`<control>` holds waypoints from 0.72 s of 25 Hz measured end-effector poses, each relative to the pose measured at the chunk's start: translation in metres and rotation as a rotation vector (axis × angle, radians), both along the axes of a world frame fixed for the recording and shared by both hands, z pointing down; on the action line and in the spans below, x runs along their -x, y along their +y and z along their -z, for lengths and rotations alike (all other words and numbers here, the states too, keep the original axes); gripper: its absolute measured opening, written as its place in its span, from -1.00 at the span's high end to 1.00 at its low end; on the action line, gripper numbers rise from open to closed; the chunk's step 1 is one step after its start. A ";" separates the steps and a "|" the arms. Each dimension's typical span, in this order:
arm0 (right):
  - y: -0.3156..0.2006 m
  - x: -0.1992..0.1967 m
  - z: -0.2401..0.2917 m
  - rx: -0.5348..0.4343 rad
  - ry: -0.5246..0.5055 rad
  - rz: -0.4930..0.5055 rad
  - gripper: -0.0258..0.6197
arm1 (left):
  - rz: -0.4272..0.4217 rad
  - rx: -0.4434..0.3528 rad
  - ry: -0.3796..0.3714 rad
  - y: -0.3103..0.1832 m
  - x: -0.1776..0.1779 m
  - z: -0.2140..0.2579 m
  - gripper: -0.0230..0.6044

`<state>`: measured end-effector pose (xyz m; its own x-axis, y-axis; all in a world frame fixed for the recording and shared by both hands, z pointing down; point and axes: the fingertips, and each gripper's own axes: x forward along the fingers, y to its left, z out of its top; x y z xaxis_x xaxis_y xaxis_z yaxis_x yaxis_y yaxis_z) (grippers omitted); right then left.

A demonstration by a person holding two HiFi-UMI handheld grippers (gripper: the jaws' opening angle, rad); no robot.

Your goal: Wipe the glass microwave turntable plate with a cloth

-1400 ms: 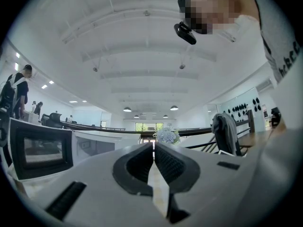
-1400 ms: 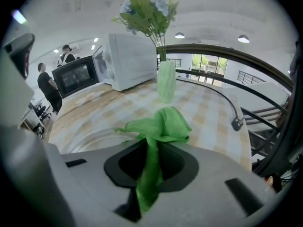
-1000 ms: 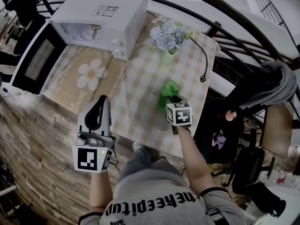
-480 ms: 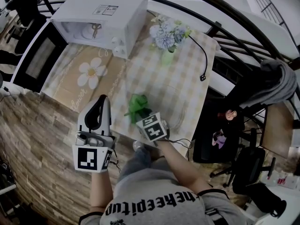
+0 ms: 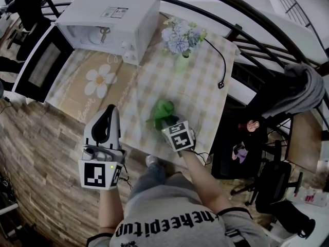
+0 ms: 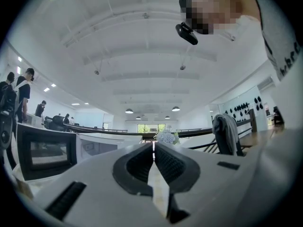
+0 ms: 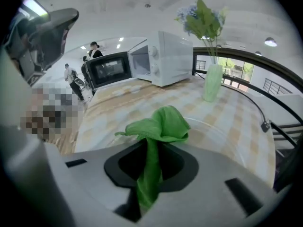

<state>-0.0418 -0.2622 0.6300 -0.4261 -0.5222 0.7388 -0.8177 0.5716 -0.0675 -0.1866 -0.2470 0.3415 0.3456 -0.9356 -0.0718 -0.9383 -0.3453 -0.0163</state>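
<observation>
Looking steeply down from the head view, a counter covered in a pale checked cloth carried a white microwave at its far corner, with its dark door swung open to one side.

The right hand-held gripper was over the near part of the counter, well apart from the microwave and on the person's side of it. Its jaws were pinching a green cloth. In the right gripper view, the cloth ran down as a narrow twist between the jaws of the right hand-held gripper and bunched out in loose folds above them. The bunched part lay over the glass turntable plate, which sat flat on the counter on the person's side of the microwave; whether the cloth touched the glass could not be told.

The left hand-held gripper was held off the counter's near edge, above a wood-patterned floor, with its tips pointing toward the microwave. In the left gripper view, the jaws of the left hand-held gripper were pressed together with nothing between them.

A vase of flowers stood just beside the microwave, on the side away from the door. A black cable lay on the counter beyond the vase, farther from the microwave.
</observation>
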 end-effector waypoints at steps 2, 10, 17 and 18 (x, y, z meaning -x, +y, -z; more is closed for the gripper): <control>-0.006 -0.020 -0.002 -0.012 0.014 -0.039 0.74 | -0.004 -0.001 0.001 0.001 -0.001 -0.001 0.89; -0.023 -0.080 -0.005 -0.023 0.042 -0.164 0.74 | -0.014 0.005 -0.003 -0.002 -0.006 0.000 0.89; -0.029 -0.121 -0.005 -0.027 0.067 -0.248 0.74 | -0.012 0.004 -0.006 0.001 -0.003 0.000 0.89; -0.030 -0.128 -0.006 -0.029 0.077 -0.261 0.74 | -0.011 0.004 -0.007 0.001 -0.002 0.000 0.89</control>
<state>0.0862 -0.2923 0.6358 -0.2172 -0.6285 0.7469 -0.9397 0.3416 0.0142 -0.1844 -0.2456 0.3415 0.3567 -0.9319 -0.0662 -0.9342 -0.3561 -0.0213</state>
